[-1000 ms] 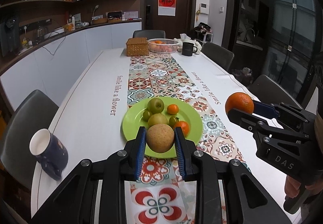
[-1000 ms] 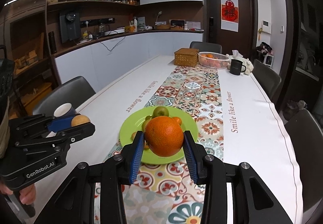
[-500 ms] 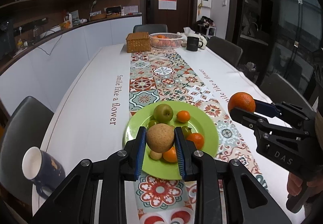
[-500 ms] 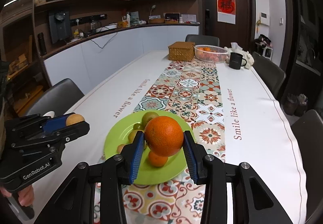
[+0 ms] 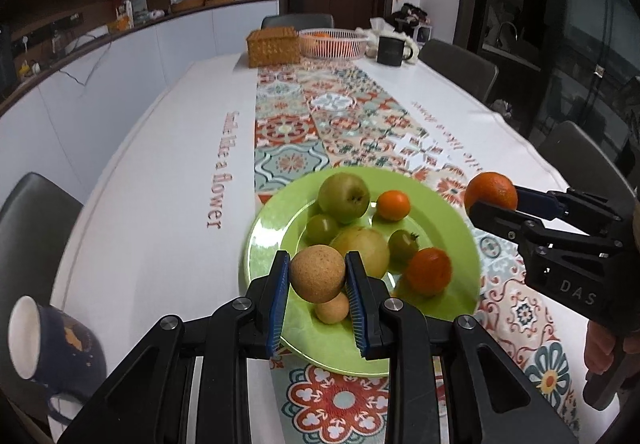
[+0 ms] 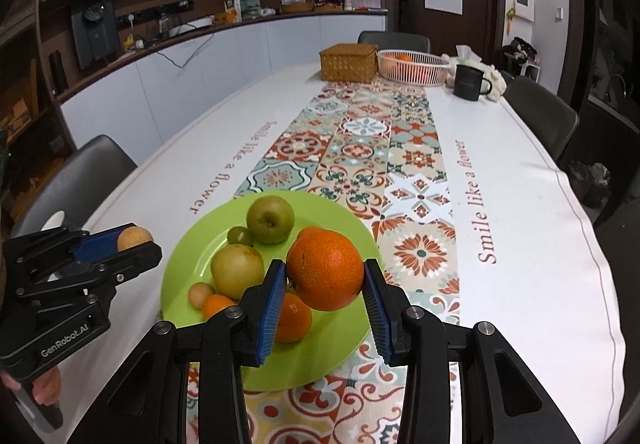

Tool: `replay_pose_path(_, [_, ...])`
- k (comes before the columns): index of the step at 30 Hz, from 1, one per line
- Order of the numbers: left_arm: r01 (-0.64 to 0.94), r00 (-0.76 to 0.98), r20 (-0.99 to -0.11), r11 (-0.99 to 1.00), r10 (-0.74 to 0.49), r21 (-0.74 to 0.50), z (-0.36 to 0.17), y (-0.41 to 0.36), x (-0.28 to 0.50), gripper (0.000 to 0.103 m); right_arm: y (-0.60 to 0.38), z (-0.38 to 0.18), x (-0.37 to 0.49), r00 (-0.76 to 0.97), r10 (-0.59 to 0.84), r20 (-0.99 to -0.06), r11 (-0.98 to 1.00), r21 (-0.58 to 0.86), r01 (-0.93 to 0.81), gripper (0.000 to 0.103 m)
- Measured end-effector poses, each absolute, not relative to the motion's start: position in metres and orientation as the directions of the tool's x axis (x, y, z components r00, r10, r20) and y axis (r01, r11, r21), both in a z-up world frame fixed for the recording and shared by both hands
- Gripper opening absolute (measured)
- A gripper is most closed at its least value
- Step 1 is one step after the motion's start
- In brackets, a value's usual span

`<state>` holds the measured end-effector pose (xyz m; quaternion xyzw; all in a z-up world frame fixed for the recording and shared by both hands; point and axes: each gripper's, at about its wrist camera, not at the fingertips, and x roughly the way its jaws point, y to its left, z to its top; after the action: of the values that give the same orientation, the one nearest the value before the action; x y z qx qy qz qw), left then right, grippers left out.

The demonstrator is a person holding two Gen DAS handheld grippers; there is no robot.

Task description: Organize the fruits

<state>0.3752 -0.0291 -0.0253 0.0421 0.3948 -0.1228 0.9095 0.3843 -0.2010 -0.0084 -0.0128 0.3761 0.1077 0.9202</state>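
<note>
Blue mug [image 5: 48, 344] clear in left view; right's perhaps rim only.

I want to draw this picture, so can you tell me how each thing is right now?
left gripper: shut on the brown pear, above the plate
right gripper: shut on the big orange, above the plate
green plate: on the table, holding fruit
blue mug: tipped on its side
black mug: upright
</note>
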Motion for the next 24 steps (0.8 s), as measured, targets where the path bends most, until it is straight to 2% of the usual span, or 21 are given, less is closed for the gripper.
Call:
replay_pose_path(6, [0.267, 0.626, -0.755, 0.963, -0.196, -0.028, -0.043, -0.03, 0.387, 0.028, -0.201, -0.026, 0.398, 0.669, 0.181, -0.72, 0.977, 0.054, -0.207, 0.04])
replay_pose_path(8, [0.266, 0.633, -0.75, 0.964, -0.192, -0.023, -0.044, -0.031, 0.388, 0.036, -0.201, -0.03, 0.401, 0.667, 0.183, -0.723, 0.977, 0.058, -0.205, 0.04])
replay_pose_path(9, [0.264, 0.638, -0.746, 0.964, -0.191, -0.021, -0.044, -0.03, 0.387, 0.05, -0.201, -0.032, 0.402, 0.664, 0.184, -0.725, 0.977, 0.06, -0.205, 0.04])
replay_pose_path(10, [0.26, 0.644, -0.742, 0.965, -0.188, -0.019, -0.043, -0.03, 0.386, 0.056, -0.202, -0.033, 0.402, 0.664, 0.184, -0.725, 0.977, 0.061, -0.204, 0.042])
replay_pose_path(12, [0.251, 0.655, -0.735, 0.968, -0.176, -0.007, -0.04, -0.03, 0.382, 0.056, -0.203, -0.031, 0.401, 0.677, 0.179, -0.714, 0.978, 0.058, -0.198, 0.055])
replay_pose_path(17, [0.231, 0.674, -0.724, 0.973, -0.148, 0.016, -0.03, -0.03, 0.363, 0.057, -0.204, -0.023, 0.385, 0.703, 0.158, -0.693, 0.981, 0.028, -0.193, 0.056])
replay_pose_path(20, [0.226, 0.686, -0.712, 0.974, -0.149, 0.013, -0.021, -0.03, 0.348, 0.061, -0.207, -0.017, 0.369, 0.72, 0.152, -0.677, 0.983, 0.028, -0.181, 0.064])
replay_pose_path(24, [0.201, 0.706, -0.695, 0.979, -0.135, 0.015, -0.006, -0.032, 0.329, 0.065, -0.214, -0.004, 0.346, 0.744, 0.143, -0.653, 0.986, 0.031, -0.162, 0.066])
